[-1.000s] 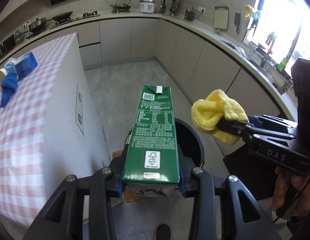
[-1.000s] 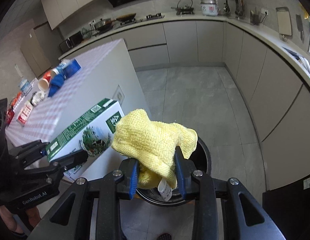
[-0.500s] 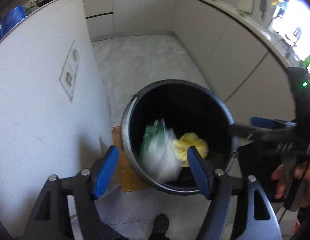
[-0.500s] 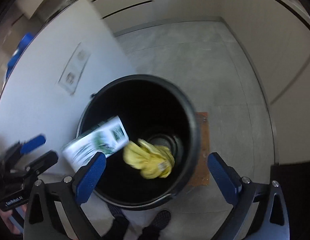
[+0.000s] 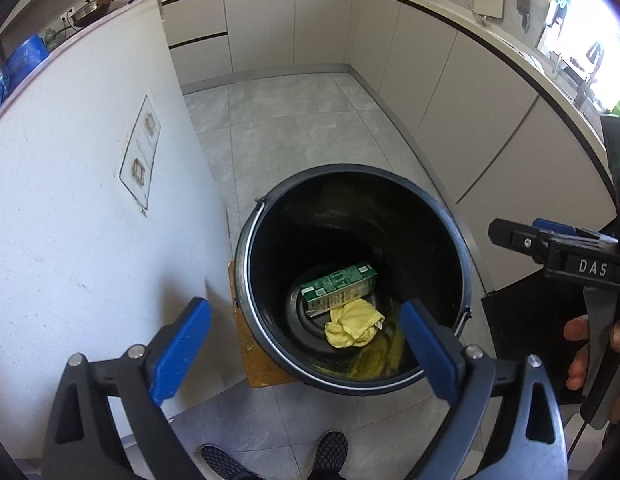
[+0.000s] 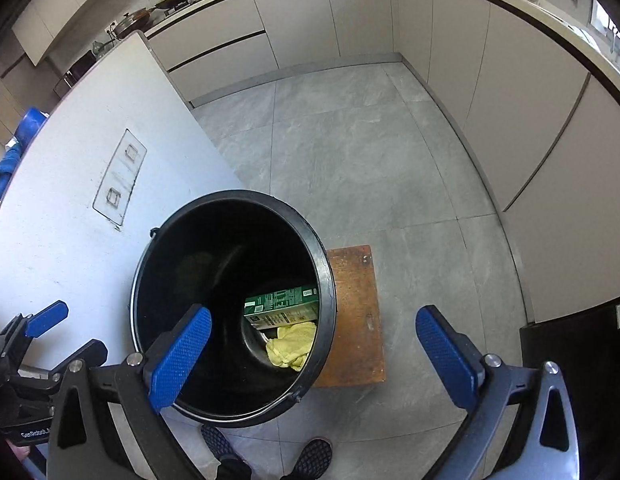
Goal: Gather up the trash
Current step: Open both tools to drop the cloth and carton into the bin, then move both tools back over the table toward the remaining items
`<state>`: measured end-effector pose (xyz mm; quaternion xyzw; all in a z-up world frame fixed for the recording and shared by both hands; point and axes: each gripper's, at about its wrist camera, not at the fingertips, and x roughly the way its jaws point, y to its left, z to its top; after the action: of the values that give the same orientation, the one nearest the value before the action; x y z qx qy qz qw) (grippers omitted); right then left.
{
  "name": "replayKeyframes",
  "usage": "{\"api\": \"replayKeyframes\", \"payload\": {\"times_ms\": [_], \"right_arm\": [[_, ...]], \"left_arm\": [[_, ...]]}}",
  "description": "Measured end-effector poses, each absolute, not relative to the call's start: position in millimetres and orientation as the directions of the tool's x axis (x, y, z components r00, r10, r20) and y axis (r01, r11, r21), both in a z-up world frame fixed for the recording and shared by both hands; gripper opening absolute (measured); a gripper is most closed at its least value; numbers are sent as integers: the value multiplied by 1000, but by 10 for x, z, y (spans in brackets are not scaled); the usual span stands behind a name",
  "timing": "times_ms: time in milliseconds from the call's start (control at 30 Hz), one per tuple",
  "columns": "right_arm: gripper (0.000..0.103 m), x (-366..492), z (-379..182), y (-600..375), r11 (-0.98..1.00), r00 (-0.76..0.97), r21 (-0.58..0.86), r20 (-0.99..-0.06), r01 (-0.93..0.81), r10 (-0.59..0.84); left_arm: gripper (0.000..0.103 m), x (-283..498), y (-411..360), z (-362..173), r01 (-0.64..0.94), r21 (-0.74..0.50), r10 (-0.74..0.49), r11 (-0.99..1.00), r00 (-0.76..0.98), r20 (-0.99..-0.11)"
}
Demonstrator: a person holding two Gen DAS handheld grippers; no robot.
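One carton [image 5: 339, 288], one cloth [image 5: 353, 328], in one bucket [image 5: 246, 264].

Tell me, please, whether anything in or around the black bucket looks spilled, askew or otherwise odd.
Nothing looks spilled. The green carton lies on its side at the bottom of the black bucket, with the crumpled yellow cloth against it. Both the left gripper and right gripper are open and empty.

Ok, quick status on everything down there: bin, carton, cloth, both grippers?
Bin: upright, uncovered.
Carton: lying on its side at the bin's bottom.
Cloth: crumpled beside the carton, touching it.
Left gripper: jaws wide open, holding nothing.
Right gripper: jaws wide open, holding nothing.
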<state>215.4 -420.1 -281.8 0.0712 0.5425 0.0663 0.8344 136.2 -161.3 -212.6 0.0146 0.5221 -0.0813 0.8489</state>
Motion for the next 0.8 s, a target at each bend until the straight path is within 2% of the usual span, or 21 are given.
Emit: {"api": "replayKeyframes", "payload": {"times_ms": [400, 800], "right_arm": [[103, 2021, -2493, -4123, 982, 452, 187, -875, -22, 177], [103, 1887, -1948, -4002, 986, 529, 165, -837, 9, 135]], "left_arm": [[97, 1501, -1630, -2006, 160, -46, -115, 986, 455, -883], [97, 1393, -1494, -1506, 145, -15, -90, 989, 532, -842]]}}
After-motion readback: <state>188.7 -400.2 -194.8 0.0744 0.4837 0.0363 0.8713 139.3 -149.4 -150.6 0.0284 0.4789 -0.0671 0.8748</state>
